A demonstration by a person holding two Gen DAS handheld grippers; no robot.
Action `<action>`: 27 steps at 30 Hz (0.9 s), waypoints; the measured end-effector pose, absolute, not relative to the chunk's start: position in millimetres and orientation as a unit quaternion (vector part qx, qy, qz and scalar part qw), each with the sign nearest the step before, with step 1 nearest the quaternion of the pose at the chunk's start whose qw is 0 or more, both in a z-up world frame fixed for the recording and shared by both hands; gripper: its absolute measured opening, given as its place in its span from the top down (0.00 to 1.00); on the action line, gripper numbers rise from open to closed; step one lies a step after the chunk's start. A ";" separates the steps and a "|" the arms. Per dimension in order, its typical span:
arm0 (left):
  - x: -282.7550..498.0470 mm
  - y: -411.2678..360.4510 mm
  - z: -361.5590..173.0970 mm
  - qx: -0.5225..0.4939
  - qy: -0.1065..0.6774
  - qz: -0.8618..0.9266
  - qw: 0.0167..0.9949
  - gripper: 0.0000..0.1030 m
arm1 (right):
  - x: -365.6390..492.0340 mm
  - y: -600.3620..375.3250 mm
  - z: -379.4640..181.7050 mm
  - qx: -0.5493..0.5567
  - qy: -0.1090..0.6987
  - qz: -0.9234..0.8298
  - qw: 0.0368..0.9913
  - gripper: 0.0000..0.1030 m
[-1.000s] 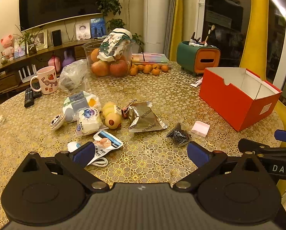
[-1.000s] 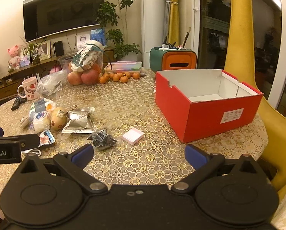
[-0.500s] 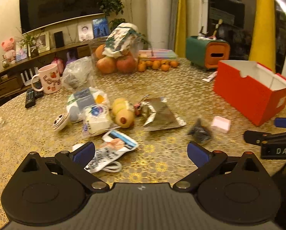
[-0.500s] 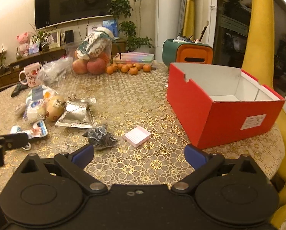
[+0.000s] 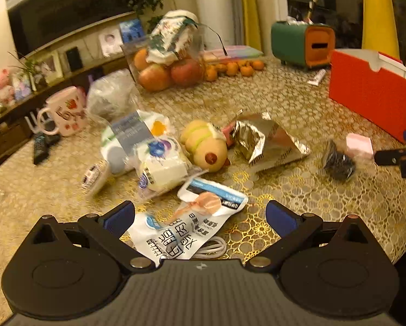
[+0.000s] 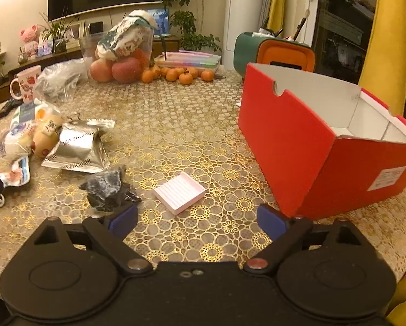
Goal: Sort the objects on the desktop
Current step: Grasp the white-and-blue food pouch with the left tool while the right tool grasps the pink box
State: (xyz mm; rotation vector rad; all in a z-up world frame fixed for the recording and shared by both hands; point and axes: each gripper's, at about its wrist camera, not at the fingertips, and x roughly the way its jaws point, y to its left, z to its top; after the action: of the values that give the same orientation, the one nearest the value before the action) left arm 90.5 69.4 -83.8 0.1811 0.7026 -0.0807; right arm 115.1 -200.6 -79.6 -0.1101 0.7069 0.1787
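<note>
Left wrist view first: the left gripper [image 5: 200,216] hangs low over the gold-patterned table [image 5: 298,190], jaws spread wide and gripping nothing, with a white printed packet [image 5: 186,226] lying on the cloth between its blue pads [image 5: 120,216] and a coiled white cable [image 5: 212,247] tucked under the packet's near edge. Just beyond sit a wrapped white bun [image 5: 162,165], a yellow plush toy [image 5: 205,146] and a crumpled silver foil bag [image 5: 262,141], all close together. Further right, a black crinkled wrapper [image 5: 337,160] lies beside a small pink box [image 5: 359,145], and the red cardboard box [image 5: 374,92] stands open at the table's right side.

From the right wrist view, the right gripper [image 6: 196,220] is also wide, though its jaws have just been closing a little, and nothing is between them. The black crinkled wrapper [image 6: 107,188] lies just ahead of its left pad, the small pink box [image 6: 179,191] ahead of the gap, and the red cardboard box [image 6: 298,146] to the right.
</note>
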 end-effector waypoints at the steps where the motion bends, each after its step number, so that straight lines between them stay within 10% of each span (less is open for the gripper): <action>1: 92.1 71.2 -86.3 0.089 0.346 -0.043 0.933 0.00 | 117.7 -200.4 -81.2 -0.054 0.347 0.088 0.932 0.09; 27: 125.9 95.8 -113.6 0.039 0.381 -0.056 0.922 0.09 | 155.3 -195.1 -100.8 -0.049 0.354 0.124 0.926 0.20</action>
State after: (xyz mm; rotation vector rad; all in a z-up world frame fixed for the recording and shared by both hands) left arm 125.9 95.8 -113.6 0.0806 0.7821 -0.1141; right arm 155.3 -195.1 -100.8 -0.1002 0.7254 0.2535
